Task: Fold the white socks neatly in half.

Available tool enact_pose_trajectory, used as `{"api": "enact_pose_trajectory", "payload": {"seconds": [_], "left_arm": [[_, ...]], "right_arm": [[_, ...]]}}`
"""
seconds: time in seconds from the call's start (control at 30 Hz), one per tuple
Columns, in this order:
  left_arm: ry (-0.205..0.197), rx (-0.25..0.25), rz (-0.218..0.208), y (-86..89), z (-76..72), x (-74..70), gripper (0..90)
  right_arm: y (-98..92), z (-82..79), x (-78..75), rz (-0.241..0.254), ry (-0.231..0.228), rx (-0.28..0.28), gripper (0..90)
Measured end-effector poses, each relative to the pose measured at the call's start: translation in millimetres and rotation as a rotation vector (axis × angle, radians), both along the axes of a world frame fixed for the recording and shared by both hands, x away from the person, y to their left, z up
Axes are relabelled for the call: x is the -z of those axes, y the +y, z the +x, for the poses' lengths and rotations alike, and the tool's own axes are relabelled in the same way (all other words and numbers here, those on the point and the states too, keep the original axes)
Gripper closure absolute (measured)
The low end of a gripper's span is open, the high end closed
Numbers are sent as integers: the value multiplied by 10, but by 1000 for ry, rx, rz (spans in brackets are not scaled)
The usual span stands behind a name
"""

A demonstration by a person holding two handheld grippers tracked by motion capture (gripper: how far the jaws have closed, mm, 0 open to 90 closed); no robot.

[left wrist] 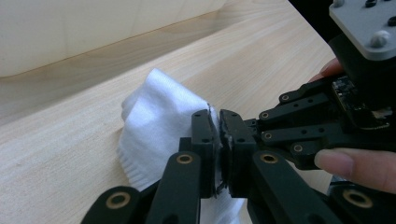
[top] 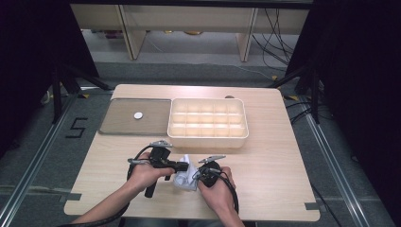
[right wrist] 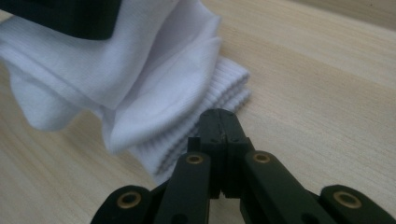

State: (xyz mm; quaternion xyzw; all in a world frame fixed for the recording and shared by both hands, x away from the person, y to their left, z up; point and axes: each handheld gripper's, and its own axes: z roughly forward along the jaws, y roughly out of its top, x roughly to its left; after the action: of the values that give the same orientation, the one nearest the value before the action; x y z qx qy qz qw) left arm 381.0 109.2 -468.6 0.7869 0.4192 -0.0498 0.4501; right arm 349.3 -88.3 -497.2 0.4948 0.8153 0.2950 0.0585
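Our left gripper (top: 188, 166) is clenched on the white sock (top: 185, 178), which lies on the bench (top: 265, 161) just in front of the divider box (top: 208, 124). It looks soft, light and floppy. Our right gripper (right wrist: 223, 128), clamped on its ribbed cuff, has the firmest hold.
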Motion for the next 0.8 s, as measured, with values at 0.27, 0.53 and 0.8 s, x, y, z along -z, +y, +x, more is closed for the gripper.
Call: {"api": "enact_pose_trajectory", "payload": {"seconds": [0.27,0.53,0.8], "left_arm": [[2,5,18,-8,16,15,845],[11,23,25,-19,7,32,844],[8,10,32,-39,12,56,844]], "right_arm": [[74,-11,1,-20,-5,9,900],[113,1,1,-15,4,-13,900],[151,-13,-4,-11,12,-22,900]]}}
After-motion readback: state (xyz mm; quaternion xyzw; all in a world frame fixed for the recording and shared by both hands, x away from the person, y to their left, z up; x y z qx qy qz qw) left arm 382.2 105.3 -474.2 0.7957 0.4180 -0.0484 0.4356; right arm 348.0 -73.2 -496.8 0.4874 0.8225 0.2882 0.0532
